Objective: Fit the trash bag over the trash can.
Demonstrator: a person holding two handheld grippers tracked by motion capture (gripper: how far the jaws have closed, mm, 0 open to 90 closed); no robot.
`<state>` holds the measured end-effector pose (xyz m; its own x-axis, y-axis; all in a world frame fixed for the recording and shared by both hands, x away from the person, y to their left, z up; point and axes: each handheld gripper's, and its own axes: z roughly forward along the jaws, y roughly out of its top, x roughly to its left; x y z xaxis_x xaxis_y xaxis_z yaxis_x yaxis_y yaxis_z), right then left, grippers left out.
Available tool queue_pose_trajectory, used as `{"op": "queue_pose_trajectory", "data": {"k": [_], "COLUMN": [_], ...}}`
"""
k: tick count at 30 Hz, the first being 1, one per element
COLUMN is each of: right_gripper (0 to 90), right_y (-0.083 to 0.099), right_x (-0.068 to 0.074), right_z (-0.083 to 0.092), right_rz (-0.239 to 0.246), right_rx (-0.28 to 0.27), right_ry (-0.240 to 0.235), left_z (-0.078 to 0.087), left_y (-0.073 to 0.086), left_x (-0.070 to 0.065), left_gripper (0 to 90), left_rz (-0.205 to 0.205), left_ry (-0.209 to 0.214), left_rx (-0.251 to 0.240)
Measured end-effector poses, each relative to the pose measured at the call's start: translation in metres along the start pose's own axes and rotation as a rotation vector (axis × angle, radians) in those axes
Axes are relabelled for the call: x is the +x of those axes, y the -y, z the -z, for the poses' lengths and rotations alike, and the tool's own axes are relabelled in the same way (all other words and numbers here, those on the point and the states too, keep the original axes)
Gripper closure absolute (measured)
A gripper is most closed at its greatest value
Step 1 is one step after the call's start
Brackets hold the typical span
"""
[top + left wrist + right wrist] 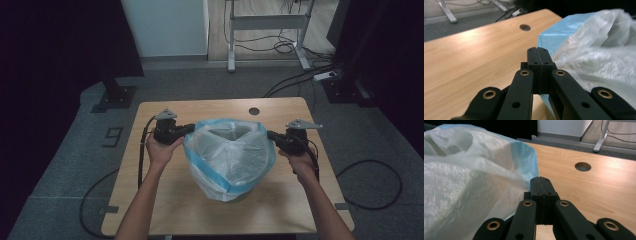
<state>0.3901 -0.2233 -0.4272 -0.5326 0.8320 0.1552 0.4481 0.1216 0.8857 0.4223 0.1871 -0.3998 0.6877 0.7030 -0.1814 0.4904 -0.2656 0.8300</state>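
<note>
Bag [230, 160] mouth-up, stretched crosswise between left gripper [189, 128] and right gripper [270, 134], fingers pinched tight on its rim.

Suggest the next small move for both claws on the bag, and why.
Probably ease both claws down and outward to seat the bag rim. The left claw and right claw are shut at opposite blue edges, seemingly pinching them, and the bag mouth gapes but sags unevenly over the table.
</note>
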Motion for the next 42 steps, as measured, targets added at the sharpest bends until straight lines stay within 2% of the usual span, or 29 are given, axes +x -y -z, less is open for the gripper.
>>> {"op": "queue_pose_trajectory", "data": {"k": [4, 10, 16, 18, 21, 23, 25, 29, 32, 35, 39, 42], "right_gripper": [89.3, 89.3, 88.8, 73.6, 66.3, 62.3, 60.7, 57.0, 54.4, 52.0, 49.4, 48.5], "right_y": [0.007, 0.020, 0.031, 0.031, 0.027, 0.023, 0.020, 0.021, 0.023, 0.026, 0.026, 0.023], "right_x": [0.000, 0.003, 0.001, -0.001, -0.002, 0.000, 0.003, 0.020, 0.038, 0.062, 0.092, 0.112], "right_z": [-0.003, -0.007, -0.006, 0.000, 0.016, 0.031, 0.046, 0.075, 0.091, 0.105, 0.112, 0.111], "right_rz": [0.003, 0.006, -0.002, -0.009, -0.032, -0.025, -0.020, 0.028, 0.067, 0.109, 0.172, 0.204], "right_rx": [0.017, 0.039, 0.046, 0.013, -0.050, -0.085, -0.108, -0.123, -0.114, -0.116, -0.095, -0.078], "right_ry": [-0.002, -0.012, -0.008, 0.017, 0.025, 0.019, -0.016, -0.108, -0.187, -0.297, -0.410, -0.484], "left_z": [0.000, 0.001, 0.002, 0.003, 0.007, 0.009, 0.010, 0.012, 0.013, 0.014, 0.014, 0.013], "left_y": [0.010, 0.023, 0.033, 0.034, 0.033, 0.032, 0.031, 0.030, 0.030, 0.030, 0.030, 0.030], "left_x": [0.003, -0.001, 0.000, -0.001, -0.002, -0.002, -0.003, -0.004, -0.004, -0.004, -0.003, -0.003], "left_gripper": [90.0, 90.0, 90.0, 90.0, 90.0, 90.0, 90.0, 90.0, 90.0, 90.0, 90.0, 90.0], "left_rz": [0.012, 0.001, 0.018, 0.015, 0.011, 0.013, 0.012, 0.003, 0.008, 0.011, 0.015, 0.018], "left_ry": [0.007, 0.008, 0.009, 0.009, 0.018, 0.018, 0.020, 0.027, 0.033, 0.039, 0.041, 0.043], "left_rx": [0.003, 0.024, 0.028, 0.021, -0.001, -0.010, -0.014, -0.023, -0.028, -0.032, -0.029, -0.026]}}
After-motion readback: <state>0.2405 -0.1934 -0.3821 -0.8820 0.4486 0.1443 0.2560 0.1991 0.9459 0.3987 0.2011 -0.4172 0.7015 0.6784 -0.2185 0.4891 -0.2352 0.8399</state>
